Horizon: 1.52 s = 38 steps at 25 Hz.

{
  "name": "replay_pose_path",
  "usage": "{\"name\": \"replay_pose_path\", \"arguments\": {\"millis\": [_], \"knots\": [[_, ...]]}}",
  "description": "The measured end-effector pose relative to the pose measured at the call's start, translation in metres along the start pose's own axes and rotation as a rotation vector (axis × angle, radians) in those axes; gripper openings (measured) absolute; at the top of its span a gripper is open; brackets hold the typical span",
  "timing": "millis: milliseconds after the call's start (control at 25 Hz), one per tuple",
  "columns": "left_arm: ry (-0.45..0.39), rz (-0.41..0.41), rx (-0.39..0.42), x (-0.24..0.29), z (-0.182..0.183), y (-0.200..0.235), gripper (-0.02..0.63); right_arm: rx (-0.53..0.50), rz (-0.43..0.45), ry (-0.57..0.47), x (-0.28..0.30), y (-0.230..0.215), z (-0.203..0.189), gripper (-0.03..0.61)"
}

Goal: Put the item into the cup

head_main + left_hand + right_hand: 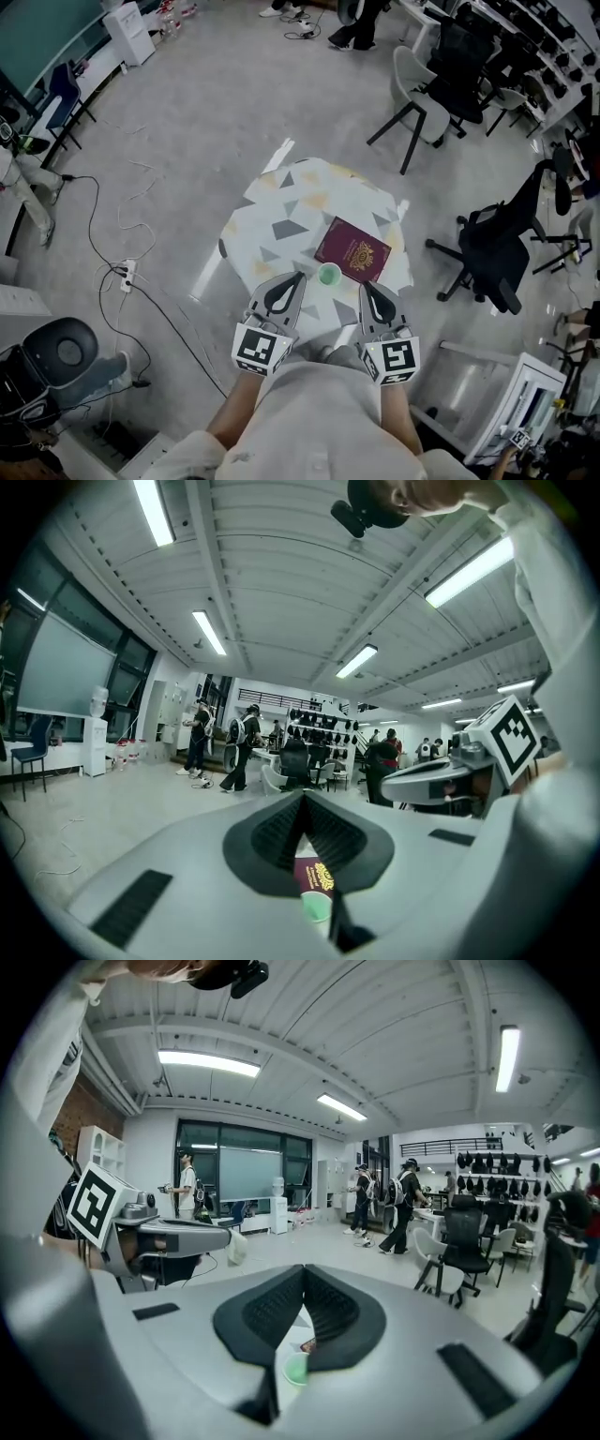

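**Cup and booklet lie just ahead of two empty grippers**

Cup [328,275], green and upright, stands on the patterned desk [281,211] at the near corner of a maroon booklet [352,250] that lies flat. The left gripper [298,275] points at the cup from just beside it on the left. The right gripper [364,286] sits just right of the cup and apart from it. Both pairs of jaws are pressed together at the tips and pinch nothing. Neither touches the cup or the booklet.
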State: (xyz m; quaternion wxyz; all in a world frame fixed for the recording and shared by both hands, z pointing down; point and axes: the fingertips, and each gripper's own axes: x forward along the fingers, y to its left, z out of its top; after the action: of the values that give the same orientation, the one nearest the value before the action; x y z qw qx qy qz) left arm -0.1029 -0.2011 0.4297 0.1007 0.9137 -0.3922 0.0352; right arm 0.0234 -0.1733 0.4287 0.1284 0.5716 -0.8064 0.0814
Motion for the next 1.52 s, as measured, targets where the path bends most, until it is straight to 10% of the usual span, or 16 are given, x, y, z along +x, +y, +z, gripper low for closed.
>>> {"name": "replay_pose_path", "arguments": {"millis": [1520], "knots": [[0.291,0.144,-0.033,0.078,-0.109,-0.018,0.011,0.100,0.285,0.223,0.059,-0.054,-0.118,0.008]]}}
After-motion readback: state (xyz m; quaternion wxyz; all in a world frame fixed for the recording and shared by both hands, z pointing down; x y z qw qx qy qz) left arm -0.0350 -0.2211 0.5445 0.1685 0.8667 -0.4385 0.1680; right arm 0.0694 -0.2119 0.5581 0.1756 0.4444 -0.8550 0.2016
